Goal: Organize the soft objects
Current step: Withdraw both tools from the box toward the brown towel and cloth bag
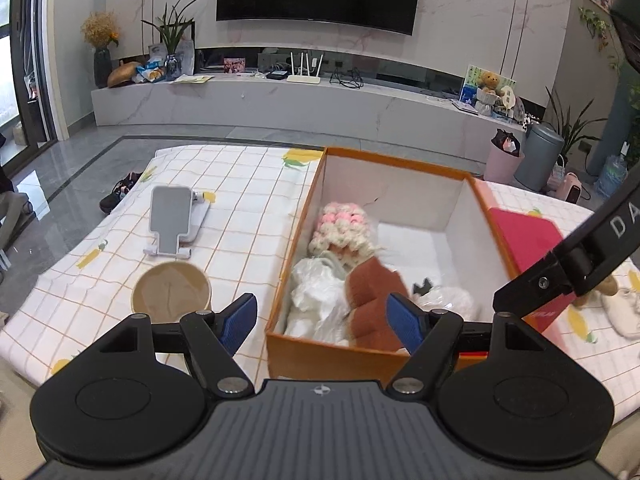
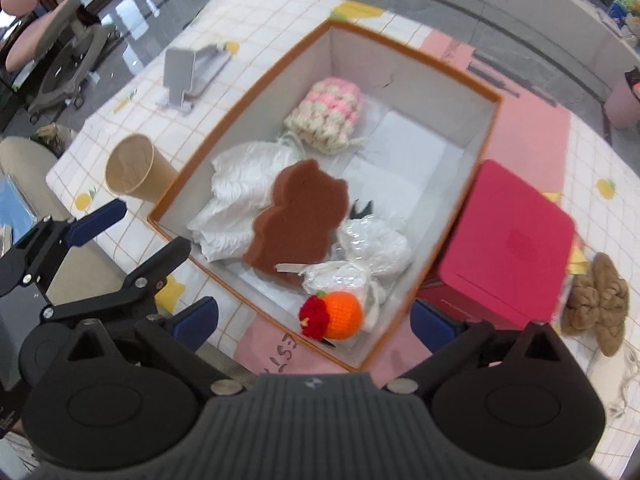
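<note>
both tongs (image 2: 314,326) gape, seemingly empty, above orange box (image 2: 494,118).

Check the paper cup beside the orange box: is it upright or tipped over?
Upright. The paper cup stands on the checked cloth with its open mouth facing up, just outside the orange box. It looks empty.
</note>
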Demonstrator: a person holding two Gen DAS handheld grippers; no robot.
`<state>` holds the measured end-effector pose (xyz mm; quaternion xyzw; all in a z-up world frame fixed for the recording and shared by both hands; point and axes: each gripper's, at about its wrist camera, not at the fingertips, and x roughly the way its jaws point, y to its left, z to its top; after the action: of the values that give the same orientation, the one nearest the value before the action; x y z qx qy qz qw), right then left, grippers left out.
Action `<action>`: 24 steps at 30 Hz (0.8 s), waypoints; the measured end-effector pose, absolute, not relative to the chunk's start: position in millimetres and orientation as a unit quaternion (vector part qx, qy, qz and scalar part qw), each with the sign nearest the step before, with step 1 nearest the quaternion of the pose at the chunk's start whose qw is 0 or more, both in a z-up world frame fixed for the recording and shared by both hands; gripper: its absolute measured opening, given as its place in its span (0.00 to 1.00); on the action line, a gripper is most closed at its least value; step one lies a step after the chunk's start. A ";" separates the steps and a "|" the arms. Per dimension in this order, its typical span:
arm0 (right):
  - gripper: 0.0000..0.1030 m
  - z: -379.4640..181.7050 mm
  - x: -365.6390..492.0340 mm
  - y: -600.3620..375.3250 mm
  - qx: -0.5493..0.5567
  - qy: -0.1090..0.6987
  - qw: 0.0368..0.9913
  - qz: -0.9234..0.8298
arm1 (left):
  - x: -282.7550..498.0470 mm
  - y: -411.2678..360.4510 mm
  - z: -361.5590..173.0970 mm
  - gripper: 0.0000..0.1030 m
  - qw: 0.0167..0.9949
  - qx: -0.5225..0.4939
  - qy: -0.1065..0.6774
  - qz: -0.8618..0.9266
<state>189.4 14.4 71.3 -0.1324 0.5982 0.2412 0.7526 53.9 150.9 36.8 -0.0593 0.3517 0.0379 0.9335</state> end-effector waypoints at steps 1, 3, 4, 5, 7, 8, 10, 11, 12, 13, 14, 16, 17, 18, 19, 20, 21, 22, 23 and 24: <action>0.97 77.0 188.0 9.3 -0.132 0.594 0.756 0.239 | 52.1 148.0 44.9 0.84 0.936 -0.060 0.344 0.038; 0.97 88.1 185.2 -2.1 -0.128 0.586 0.765 0.234 | 50.2 141.4 56.9 0.84 0.940 -0.060 0.335 0.034; 0.97 94.1 183.4 -8.3 -0.125 0.581 0.770 0.232 | 48.8 137.1 63.3 0.84 0.941 -0.061 0.332 0.030; 0.97 99.8 181.6 -14.9 -0.121 0.575 0.776 0.229 | 47.8 132.8 67.8 0.84 0.942 -0.061 0.330 0.029; 0.97 112.4 175.7 -30.0 -0.113 0.553 0.798 0.212 | 44.7 122.4 75.0 0.84 0.943 -0.060 0.326 0.027; 0.97 118.4 171.8 -38.1 -0.110 0.537 0.811 0.202 | 42.7 116.8 78.4 0.84 0.945 -0.059 0.320 0.025; 0.97 131.8 161.1 -54.4 -0.106 0.501 0.840 0.176 | 36.9 105.7 82.5 0.84 0.947 -0.060 0.313 0.027; 0.97 138.5 154.7 -65.1 -0.095 0.482 0.854 0.170 | 33.5 100.7 83.5 0.84 0.949 -0.062 0.308 0.031; 0.97 145.2 148.2 -76.7 -0.078 0.467 0.865 0.167 | 28.9 92.9 84.5 0.84 0.951 -0.061 0.300 0.034; 0.97 151.0 141.1 -88.0 -0.064 0.455 0.873 0.163 | 24.7 86.4 84.9 0.84 0.953 -0.059 0.294 0.035; 0.97 155.3 133.2 -99.6 -0.055 0.440 0.882 0.162 | 21.3 79.9 84.9 0.84 0.955 -0.056 0.291 0.035; 0.97 161.1 115.5 -122.1 -0.052 0.400 0.903 0.152 | 15.1 68.3 85.4 0.84 0.957 -0.051 0.283 0.031; 0.97 161.9 105.9 -132.8 -0.055 0.381 0.912 0.143 | 11.6 61.5 85.1 0.84 0.958 -0.049 0.281 0.028; 0.97 161.6 97.4 -143.8 -0.058 0.363 0.921 0.132 | 9.6 55.5 83.4 0.84 0.958 -0.047 0.283 0.026; 0.97 160.4 88.5 -153.9 -0.057 0.343 0.930 0.118 | 7.6 48.2 80.8 0.84 0.957 -0.043 0.286 0.022; 0.97 157.9 79.1 -164.7 -0.054 0.326 0.938 0.108 | 5.3 40.3 78.2 0.84 0.958 -0.036 0.284 0.020; 0.97 154.0 71.5 -175.5 -0.050 0.312 0.944 0.098 | 2.9 33.6 75.2 0.84 0.960 -0.029 0.278 0.019; 0.97 149.0 64.4 -185.3 -0.043 0.299 0.950 0.083 | 0.4 26.7 73.0 0.84 0.962 -0.024 0.271 0.017; 0.97 142.7 58.8 -194.8 -0.036 0.290 0.954 0.070 | -1.7 19.4 71.0 0.84 0.965 -0.021 0.263 0.011; 0.97 135.1 54.5 -205.3 -0.026 0.287 0.956 0.058 | -3.3 13.3 68.4 0.84 0.967 -0.022 0.255 0.004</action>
<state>54.5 -205.3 135.1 -0.0257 0.2869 0.0585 0.9558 -3.3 13.3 68.4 -0.0223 0.2546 0.0042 0.9668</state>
